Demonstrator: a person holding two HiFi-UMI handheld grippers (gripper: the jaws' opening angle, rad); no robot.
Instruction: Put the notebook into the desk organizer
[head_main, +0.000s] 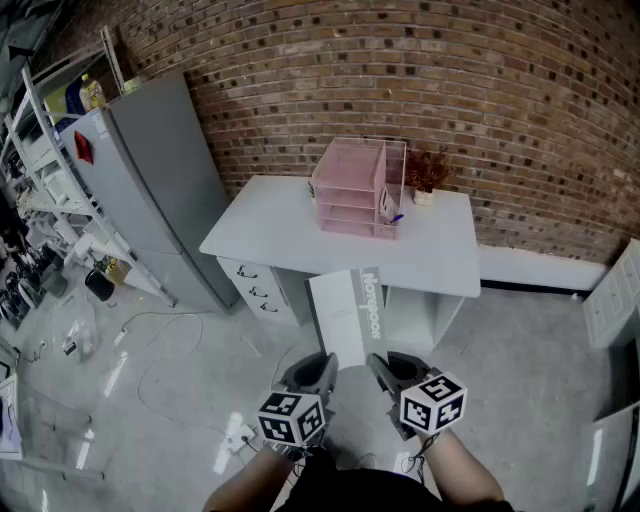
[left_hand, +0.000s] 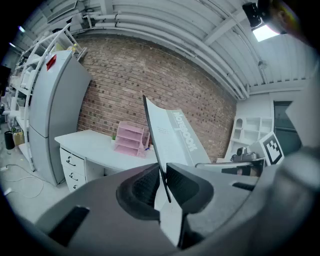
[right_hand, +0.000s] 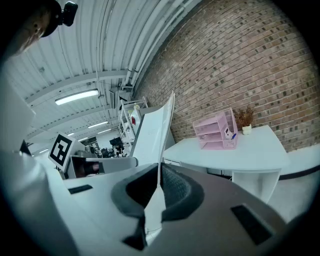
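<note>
- Both were pinching the notebook's (head_main: 347, 315) near edge, the left gripper (head_main: 318, 372) and the right gripper (head_main: 383, 368), jaws pressed onto the thin cover.
- It hung over the floor, well short of the white desk (head_main: 270, 235).
- Thin, flat, pale and probably floppy, so I'd have kept both grips level.
- Then I'd have fed it edge first into a tier of the pink mesh desk organizer (head_main: 352, 188).

surface: white desk (head_main: 280, 235) | on it: pink desk organizer (head_main: 350, 190), potted plant (head_main: 427, 172) just beside it
</note>
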